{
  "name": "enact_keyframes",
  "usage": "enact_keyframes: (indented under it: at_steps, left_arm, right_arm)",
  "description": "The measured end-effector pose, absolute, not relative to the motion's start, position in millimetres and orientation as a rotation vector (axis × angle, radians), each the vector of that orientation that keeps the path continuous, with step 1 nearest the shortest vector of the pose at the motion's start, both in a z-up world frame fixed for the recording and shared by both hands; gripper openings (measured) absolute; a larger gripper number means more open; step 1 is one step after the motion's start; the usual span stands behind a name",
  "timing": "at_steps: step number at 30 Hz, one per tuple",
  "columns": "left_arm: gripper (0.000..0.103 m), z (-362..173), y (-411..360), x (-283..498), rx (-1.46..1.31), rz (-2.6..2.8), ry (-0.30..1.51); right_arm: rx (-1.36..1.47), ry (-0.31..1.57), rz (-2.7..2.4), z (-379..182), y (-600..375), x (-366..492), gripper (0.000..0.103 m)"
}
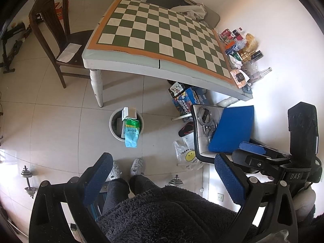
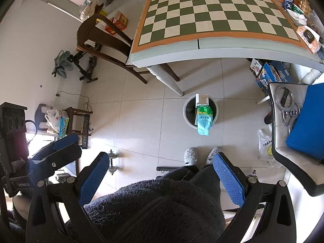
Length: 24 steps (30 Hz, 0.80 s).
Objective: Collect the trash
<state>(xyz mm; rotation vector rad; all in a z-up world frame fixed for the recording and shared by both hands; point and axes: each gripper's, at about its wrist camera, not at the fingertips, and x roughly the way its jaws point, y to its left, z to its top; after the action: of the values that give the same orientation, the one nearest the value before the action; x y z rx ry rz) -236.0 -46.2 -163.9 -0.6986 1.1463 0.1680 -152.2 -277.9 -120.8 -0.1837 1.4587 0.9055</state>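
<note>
A round white trash bin (image 1: pixel 112 124) (image 2: pixel 187 119) stands on the tiled floor in front of the table. It holds a white carton (image 1: pixel 129 113) (image 2: pixel 202 99) and a green and light-blue bag (image 1: pixel 132 133) (image 2: pixel 204 121) that hangs over its rim. My left gripper (image 1: pixel 164 174) is open and empty, held high above the floor. My right gripper (image 2: pixel 162 170) is open and empty too; it also shows at the right of the left wrist view (image 1: pixel 263 154). A pile of wrappers, boxes and bottles (image 1: pixel 241 56) (image 2: pixel 295 10) lies at the table's right edge.
The table (image 1: pixel 121 60) (image 2: pixel 172 56) has a green and white checkered top. A dark wooden chair (image 1: pixel 50 26) (image 2: pixel 101 40) stands at its left. A white chair with a blue cushion (image 1: pixel 232 129) (image 2: pixel 305 125) is at the right. Dumbbells (image 1: pixel 28 182) and a plastic bag (image 1: pixel 186 156) lie on the floor.
</note>
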Motion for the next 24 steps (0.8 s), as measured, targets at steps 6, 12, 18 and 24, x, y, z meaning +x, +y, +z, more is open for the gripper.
enact_keyframes:
  at_steps: [6,12,18,24]
  left_arm:
    - [0.102,-164.2,-47.8,-235.7,-0.7,0.169,1.146]
    - [0.102,-164.2,-48.5,-236.1,-0.701,0.171,1.145]
    - [0.102,-164.3,-48.8,-236.3,-0.701,0.172,1.143]
    - [0.102,-164.4,-49.8,-236.8,-0.706,0.176,1.142]
  right_arm:
    - [-0.183,1.471,0.91,-122.8,-280.7,-154.2,0.103]
    - [-0.196,1.466,0.915,-123.0,-281.8,-156.3,0.103]
    - [-0.202,1.465,0.926,-122.2,-285.4,-155.1,0.103]
    - [-0.205,1.464,0.927,-122.3,-285.9,-154.6,0.103]
